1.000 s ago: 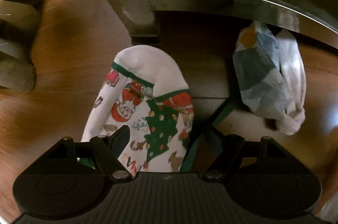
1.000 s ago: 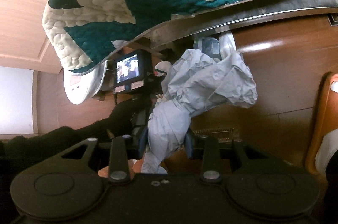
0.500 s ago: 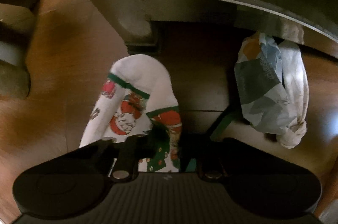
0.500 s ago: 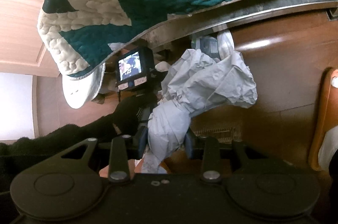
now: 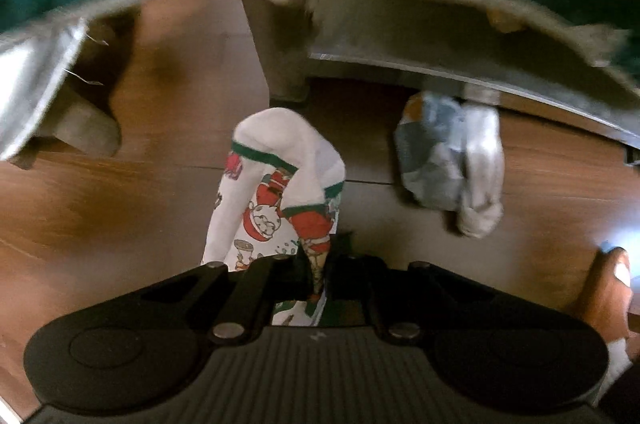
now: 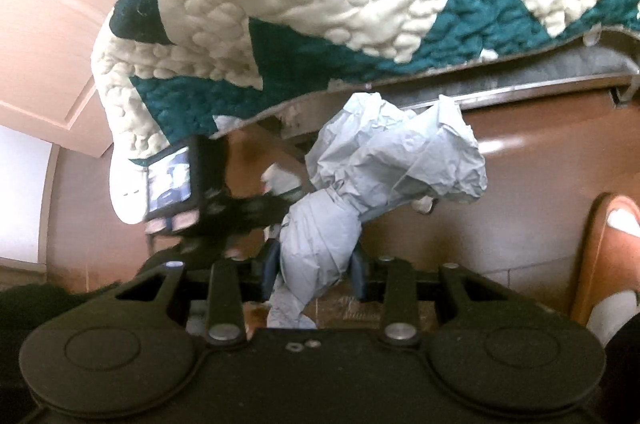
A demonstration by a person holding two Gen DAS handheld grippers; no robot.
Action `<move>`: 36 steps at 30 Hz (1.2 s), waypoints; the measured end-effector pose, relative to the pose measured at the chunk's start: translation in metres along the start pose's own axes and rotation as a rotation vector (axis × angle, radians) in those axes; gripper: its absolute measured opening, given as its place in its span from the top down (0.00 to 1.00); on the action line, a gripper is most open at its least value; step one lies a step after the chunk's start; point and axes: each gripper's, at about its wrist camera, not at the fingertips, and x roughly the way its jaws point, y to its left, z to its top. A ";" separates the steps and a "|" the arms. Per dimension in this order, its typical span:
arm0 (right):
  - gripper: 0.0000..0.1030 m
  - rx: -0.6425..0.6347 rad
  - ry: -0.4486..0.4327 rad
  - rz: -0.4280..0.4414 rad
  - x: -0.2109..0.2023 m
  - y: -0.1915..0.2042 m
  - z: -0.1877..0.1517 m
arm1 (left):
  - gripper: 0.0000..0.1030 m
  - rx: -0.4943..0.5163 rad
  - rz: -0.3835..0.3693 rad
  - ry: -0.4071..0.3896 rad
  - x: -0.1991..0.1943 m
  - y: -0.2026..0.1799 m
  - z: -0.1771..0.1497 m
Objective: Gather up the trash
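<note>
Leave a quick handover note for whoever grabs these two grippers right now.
Left gripper: jaws have just closed, now shut on the Christmas-print sock, which hangs from it above the wood floor.
Right gripper: shut on the crumpled grey paper wad.
On the floor by the bed frame: a crumpled blue-grey wrapper with a white sock against it.
Done: two items picked up.
Left: drop both off, no bin is in view; then fetch the wrapper.

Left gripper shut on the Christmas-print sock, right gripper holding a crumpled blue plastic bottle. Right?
Not quite. The left gripper is shut on the Christmas-print sock, but the right wrist view shows the right gripper holding a crumpled grey-blue paper wad, not a bottle.
</note>
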 end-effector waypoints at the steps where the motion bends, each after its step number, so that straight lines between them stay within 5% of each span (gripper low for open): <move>1: 0.67 -0.005 -0.010 -0.005 -0.002 0.000 0.000 | 0.95 0.002 -0.003 -0.011 -0.014 -0.004 -0.003; 10: 0.67 -0.059 -0.086 0.042 -0.023 0.010 -0.003 | 0.95 -0.012 -0.036 -0.136 -0.126 -0.014 -0.031; 22: 0.67 -0.292 -0.193 0.113 -0.088 0.050 -0.031 | 0.95 -0.045 -0.098 -0.340 -0.260 -0.018 -0.072; 36: 0.67 -0.477 -0.383 0.033 -0.209 0.087 -0.020 | 0.95 -0.052 -0.234 -0.576 -0.389 -0.030 -0.087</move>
